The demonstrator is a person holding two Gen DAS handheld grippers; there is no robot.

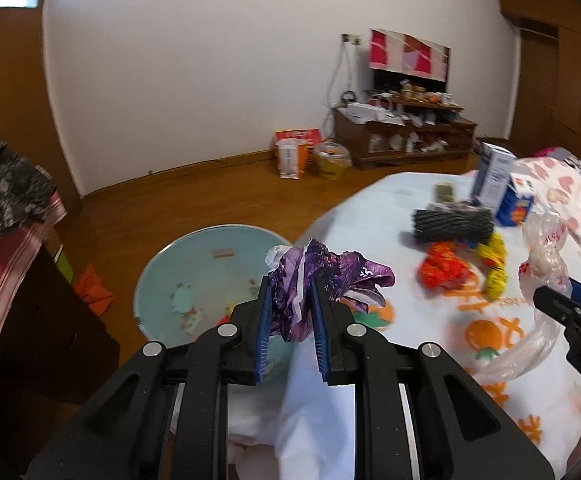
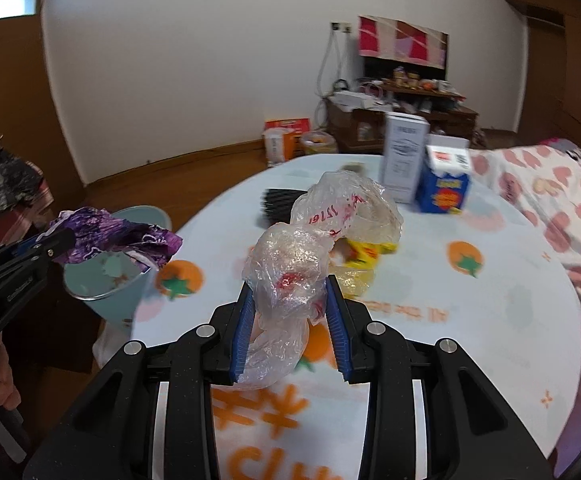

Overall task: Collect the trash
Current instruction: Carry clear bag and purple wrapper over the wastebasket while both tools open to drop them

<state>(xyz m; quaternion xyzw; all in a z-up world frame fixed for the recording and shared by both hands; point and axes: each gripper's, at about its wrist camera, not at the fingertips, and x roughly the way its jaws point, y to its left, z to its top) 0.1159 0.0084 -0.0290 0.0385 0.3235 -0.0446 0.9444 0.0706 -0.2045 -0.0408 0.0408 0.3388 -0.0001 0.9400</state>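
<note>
The left gripper (image 1: 290,292) is clamped on a crumpled purple foil wrapper (image 1: 322,276); its blue ribbed pads (image 1: 262,320) press both sides, and the glossy, creased foil flares out above the tips toward one o'clock. Just beyond, at eleven o'clock, stands a round pale-blue plastic bin (image 1: 158,264) on the wooden floor, scraps lying inside. In the right wrist view the wrapper hangs over the bin's rim.

The right gripper (image 2: 290,300) is closed partway around a crinkled clear plastic bag with red print (image 2: 290,276). The thin, wrinkled film fills the gap between the pads and balloons upward to twelve o'clock, above a round table with a white orange-patterned cloth (image 2: 490,320).

Farther out on the cloth lie a crumpled yellow wrapper (image 2: 364,254), a crumpled red-orange wrapper (image 1: 442,268) and a black bristly cylindrical roll (image 1: 450,222). At one o'clock stand a tall white carton (image 2: 404,160) and a blue box (image 2: 444,190), touching.
</note>
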